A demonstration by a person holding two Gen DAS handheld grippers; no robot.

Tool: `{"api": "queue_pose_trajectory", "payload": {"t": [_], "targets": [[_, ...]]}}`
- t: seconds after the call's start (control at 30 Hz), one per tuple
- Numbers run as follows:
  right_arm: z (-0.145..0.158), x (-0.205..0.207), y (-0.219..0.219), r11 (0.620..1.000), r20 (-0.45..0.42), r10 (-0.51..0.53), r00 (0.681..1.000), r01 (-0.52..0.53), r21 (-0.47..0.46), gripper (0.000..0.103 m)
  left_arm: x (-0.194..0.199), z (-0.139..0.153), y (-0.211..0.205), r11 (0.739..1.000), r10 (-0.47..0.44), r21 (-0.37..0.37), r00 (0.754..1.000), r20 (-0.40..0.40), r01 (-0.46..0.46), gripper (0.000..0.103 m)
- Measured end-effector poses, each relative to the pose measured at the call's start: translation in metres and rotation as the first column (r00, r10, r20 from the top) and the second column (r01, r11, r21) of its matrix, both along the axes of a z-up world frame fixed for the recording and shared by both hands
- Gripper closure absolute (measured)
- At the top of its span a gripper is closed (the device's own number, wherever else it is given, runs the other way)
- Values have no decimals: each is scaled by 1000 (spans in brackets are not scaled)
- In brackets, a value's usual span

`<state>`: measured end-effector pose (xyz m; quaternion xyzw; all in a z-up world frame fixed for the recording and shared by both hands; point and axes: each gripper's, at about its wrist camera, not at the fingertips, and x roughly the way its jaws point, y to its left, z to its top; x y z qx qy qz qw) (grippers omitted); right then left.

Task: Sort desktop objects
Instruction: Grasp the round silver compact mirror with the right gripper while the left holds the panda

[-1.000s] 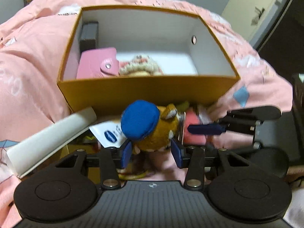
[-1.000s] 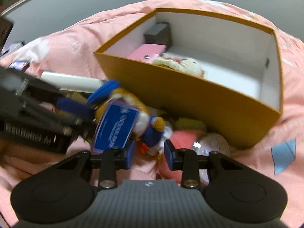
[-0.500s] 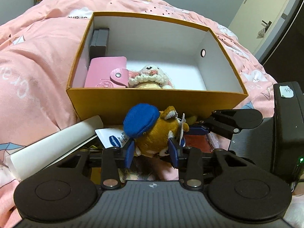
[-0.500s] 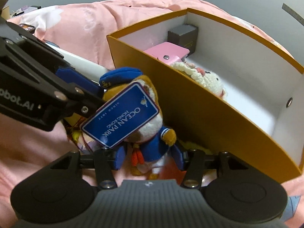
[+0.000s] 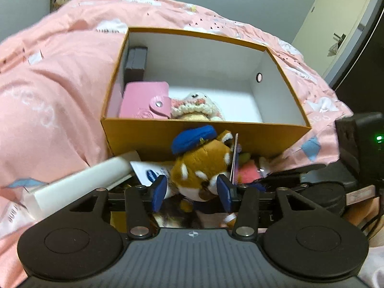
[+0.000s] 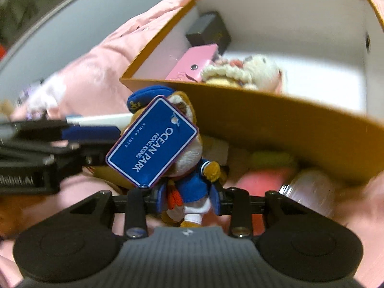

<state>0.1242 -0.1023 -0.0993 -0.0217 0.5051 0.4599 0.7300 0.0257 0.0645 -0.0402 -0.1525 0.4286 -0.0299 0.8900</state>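
Right tool (image 6: pixel 188 198) closing around upright plush (image 6: pixel 192 158), head toward box (image 6: pixel 276 120)

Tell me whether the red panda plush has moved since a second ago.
Yes. In the left wrist view the red panda plush has tipped: its blue cap, earlier below the orange box's front wall, now overlaps that wall.

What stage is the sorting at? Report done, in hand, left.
Done: the pink wallet, dark case and knitted doll lie in the orange box.
In hand: the plush fox sits between both hand-held grippers, left opening, right closing on its body.
Left: the white tube and pink toy outside.
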Motion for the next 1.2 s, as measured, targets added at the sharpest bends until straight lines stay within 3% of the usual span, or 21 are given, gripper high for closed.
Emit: {"api": "queue_pose_trajectory", "payload": {"t": [0.07,0.33,0.4,0.6,0.77,0.87,1.0,1.2], "targets": [[-3,-3,-2,1000,-32,-28,999,28,13,64,2,-4,0,999,-14,-37,1000,-19,13,47],[-10,-7,-3,999,-27,-51,998,51,-8,59,12,-22,-3,996,-7,-91,998,-65,1,44],[-7,-17,-3,999,22,-20,1000,21,-42,54,14,-24,-8,997,-21,-75,997,-72,15,44],[9,-48,-12,991,212,52,976,-24,-132,53,23,-32,-19,999,-36,-44,995,-92,32,44],[24,-52,-32,984,330,-13,944,71,-163,53,29,-39,-25,999,-30,-38,994,-108,27,42],[28,-46,-41,963,401,-87,912,180,-201,54,33,-42,-31,999,-30,-26,993,-110,28,38],[25,-34,-45,945,408,-144,902,248,-214,57,37,-44,-39,999,-38,-7,993,-111,37,28],[6,-26,-35,935,395,-120,911,238,-264,59,45,-53,-46,999,-29,13,989,-143,32,26]]}}
